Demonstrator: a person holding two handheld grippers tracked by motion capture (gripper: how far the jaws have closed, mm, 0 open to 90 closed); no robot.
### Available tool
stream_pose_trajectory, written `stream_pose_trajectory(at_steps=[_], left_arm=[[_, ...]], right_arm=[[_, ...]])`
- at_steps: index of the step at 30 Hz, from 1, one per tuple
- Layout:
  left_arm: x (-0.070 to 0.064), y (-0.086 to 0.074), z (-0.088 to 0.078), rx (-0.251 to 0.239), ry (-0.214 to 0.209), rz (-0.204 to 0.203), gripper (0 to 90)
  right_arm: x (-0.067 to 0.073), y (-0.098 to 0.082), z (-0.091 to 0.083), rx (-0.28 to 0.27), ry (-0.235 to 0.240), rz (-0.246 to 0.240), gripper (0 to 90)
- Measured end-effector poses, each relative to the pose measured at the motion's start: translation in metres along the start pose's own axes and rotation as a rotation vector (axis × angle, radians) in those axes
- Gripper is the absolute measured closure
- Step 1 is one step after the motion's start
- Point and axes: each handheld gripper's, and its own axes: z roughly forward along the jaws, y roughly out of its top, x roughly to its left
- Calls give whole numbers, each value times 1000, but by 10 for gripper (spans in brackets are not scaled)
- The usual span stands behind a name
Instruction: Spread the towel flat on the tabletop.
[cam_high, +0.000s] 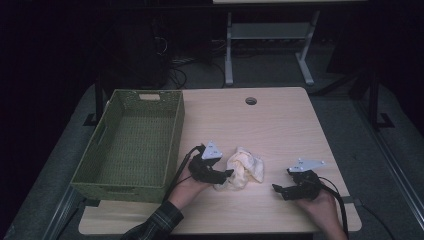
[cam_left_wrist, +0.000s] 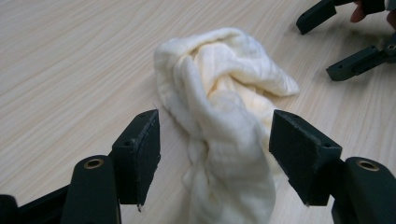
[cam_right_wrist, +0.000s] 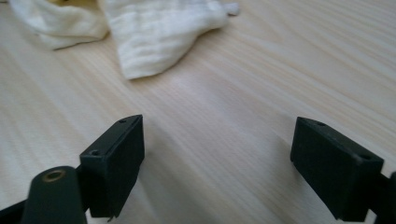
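Where the bench (cam_high: 280, 125) edge meets the person, two hands each hold a hand-held gripper beside a crumpled cream cloth (cam_high: 244, 168), the landmark here. Just left of the cloth, the left hand-held gripper (cam_high: 226, 175) has its jaws apart, straddling the cloth's near tail without pressing it. Right of the cloth and apart from it, the right hand-held gripper (cam_high: 278, 190) rests with jaws apart over bare wood, nothing between them. Seen from the left gripper view, the cloth (cam_left_wrist: 224, 116) runs lengthwise away from the jaws, narrow twisted end nearest, bunched bulk farther off. Left of the cloth and extending farther back stands a green woven basket (cam_high: 172, 130); its visible floor holds nothing.
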Motion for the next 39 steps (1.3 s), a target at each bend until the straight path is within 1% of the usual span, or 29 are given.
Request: stream_pose_trajectory(at_steps=[1,2,3,5,7,8,9,11,13,16,17,19,20,22,23,25,26,28,31,33,39], left_arm=[[-1,-2,-1,2,2,-5,343],[-1,-4,-3,10,5,-2,343],[-1,-7,-3,12,4,-5,343],[-2,-10,-4,21,-2,-13,345],[-4,-13,-4,24,-7,-19,353],[-5,-14,-4,29,-10,-16,353],[-6,-15,-3,30,-12,-18,354],[-10,-16,0,35,-19,-13,364],[-13,-17,2,37,-15,3,381],[-15,-17,6,43,-12,16,410],[-15,-18,7,48,-13,12,423],[-14,-18,8,55,-13,12,465],[-14,-18,9,57,-14,11,497],[-12,-19,10,60,-11,14,566],[-12,-19,10,61,-16,12,622],[-11,-18,10,69,-10,15,684],[-11,-18,10,73,-11,13,716],[-10,-17,8,71,-8,11,760],[-8,-14,5,57,1,3,807],[-6,-12,3,50,8,0,836],[1,-5,-5,10,27,-16,868]], right_arm=[[1,2,0,4,4,-10,226],[3,3,0,1,17,-11,271],[6,5,-1,-10,29,-21,300],[10,9,0,-24,46,-33,313],[14,14,1,-29,62,-44,355],[16,16,2,-40,65,-53,365],[18,18,2,-43,72,-46,374],[20,23,5,-50,82,-60,406],[23,29,9,-60,85,-74,417],[27,37,16,-69,99,-78,439],[28,40,19,-69,104,-80,446],[32,44,26,-57,100,-99,478],[34,45,29,-53,93,-101,503],[36,47,34,-35,72,-119,586],[36,48,35,-36,62,-120,633],[34,49,35,-37,60,-125,745],[33,49,35,-39,61,-117,792],[30,49,32,-48,68,-114,850],[26,50,25,-52,61,-113,868],[20,51,17,-71,50,-106,872],[3,50,-6,-114,-5,-77,878]])
